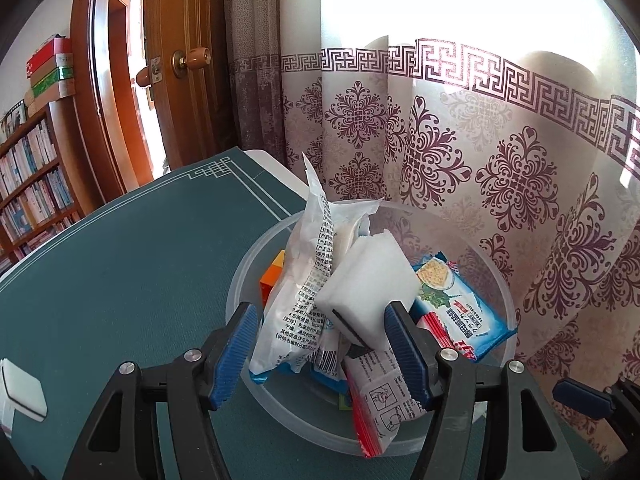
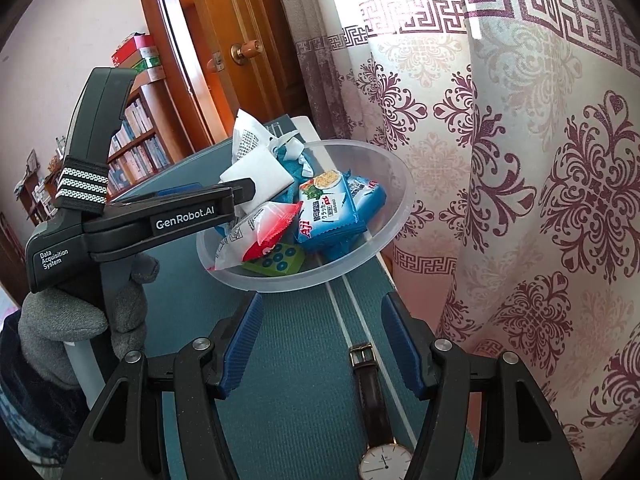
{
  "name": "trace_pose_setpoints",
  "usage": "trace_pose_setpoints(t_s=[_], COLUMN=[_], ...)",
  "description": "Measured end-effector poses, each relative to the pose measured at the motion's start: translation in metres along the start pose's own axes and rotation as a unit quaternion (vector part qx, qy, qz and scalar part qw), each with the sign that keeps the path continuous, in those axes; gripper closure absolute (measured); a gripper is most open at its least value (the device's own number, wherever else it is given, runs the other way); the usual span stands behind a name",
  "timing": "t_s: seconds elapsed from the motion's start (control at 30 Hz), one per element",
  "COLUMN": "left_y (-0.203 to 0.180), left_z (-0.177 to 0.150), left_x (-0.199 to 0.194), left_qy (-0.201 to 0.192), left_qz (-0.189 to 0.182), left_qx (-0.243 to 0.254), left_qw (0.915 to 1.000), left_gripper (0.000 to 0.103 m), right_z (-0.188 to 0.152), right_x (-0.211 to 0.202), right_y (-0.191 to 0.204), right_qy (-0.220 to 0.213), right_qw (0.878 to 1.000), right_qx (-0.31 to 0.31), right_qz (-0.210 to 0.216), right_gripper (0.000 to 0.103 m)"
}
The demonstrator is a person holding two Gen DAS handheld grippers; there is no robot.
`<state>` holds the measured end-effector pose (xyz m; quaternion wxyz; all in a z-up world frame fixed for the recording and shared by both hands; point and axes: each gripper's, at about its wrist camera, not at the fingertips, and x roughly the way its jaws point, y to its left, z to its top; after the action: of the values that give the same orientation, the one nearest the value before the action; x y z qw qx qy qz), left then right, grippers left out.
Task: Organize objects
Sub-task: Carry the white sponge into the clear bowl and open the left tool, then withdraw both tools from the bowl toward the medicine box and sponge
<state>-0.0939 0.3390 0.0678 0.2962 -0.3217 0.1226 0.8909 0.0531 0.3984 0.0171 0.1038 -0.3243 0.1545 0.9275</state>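
Note:
A clear plastic bowl (image 1: 237, 292) (image 2: 400, 184) stands on the green mat and holds several items. Among them are a tall white printed packet (image 1: 304, 280) (image 2: 248, 136), a blue cracker packet (image 1: 460, 304) (image 2: 328, 208), a red-and-white sachet (image 1: 380, 400) (image 2: 264, 236) and a green dotted block (image 2: 276, 262). A white foam block (image 1: 368, 280) (image 2: 260, 172) leans on the pile. My left gripper (image 1: 320, 340) is open around the pile, its right pad beside the foam block. My right gripper (image 2: 320, 340) is open above the mat. Under it lies a wristwatch (image 2: 384, 460), close to the right finger.
A patterned curtain (image 1: 500, 168) hangs close behind the bowl, along the table's far edge. A white flat object (image 1: 22, 392) lies at the mat's left edge. A gloved hand (image 2: 80, 320) holds the left gripper. A wooden door (image 1: 176, 80) and bookshelf (image 1: 32, 184) stand beyond the table.

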Motion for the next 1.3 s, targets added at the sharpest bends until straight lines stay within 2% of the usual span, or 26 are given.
trace_pose_setpoints(t_s=[0.13,0.37,0.57,0.93,1.3], left_y=[0.001,0.006,0.011,0.025,0.072], left_z=[-0.003,-0.004,-0.007,-0.026,-0.053], left_x=[0.004,-0.011,-0.030,-0.057,-0.074], left_qy=[0.010,0.010,-0.002,-0.019,-0.013], left_qz=[-0.003,-0.021,-0.024,-0.008,0.023], left_qx=[-0.001,-0.017,-0.028,-0.039,-0.090], left_qw=[0.9999,0.9996,0.9993,0.9990,0.9956], left_gripper=[0.031,0.026,0.016,0.007,0.006], right_z=[0.000,0.004,0.005,0.003,-0.007], right_x=[-0.001,-0.003,-0.007,-0.016,-0.015], right_y=[0.001,0.001,0.004,0.013,0.037], right_qy=[-0.001,-0.007,-0.012,-0.019,-0.007], right_qw=[1.000,1.000,1.000,1.000,1.000], right_qx=[-0.001,-0.001,-0.004,-0.008,-0.025], right_qz=[0.000,0.000,0.000,0.001,0.011], right_gripper=[0.040,0.040,0.040,0.040,0.040])
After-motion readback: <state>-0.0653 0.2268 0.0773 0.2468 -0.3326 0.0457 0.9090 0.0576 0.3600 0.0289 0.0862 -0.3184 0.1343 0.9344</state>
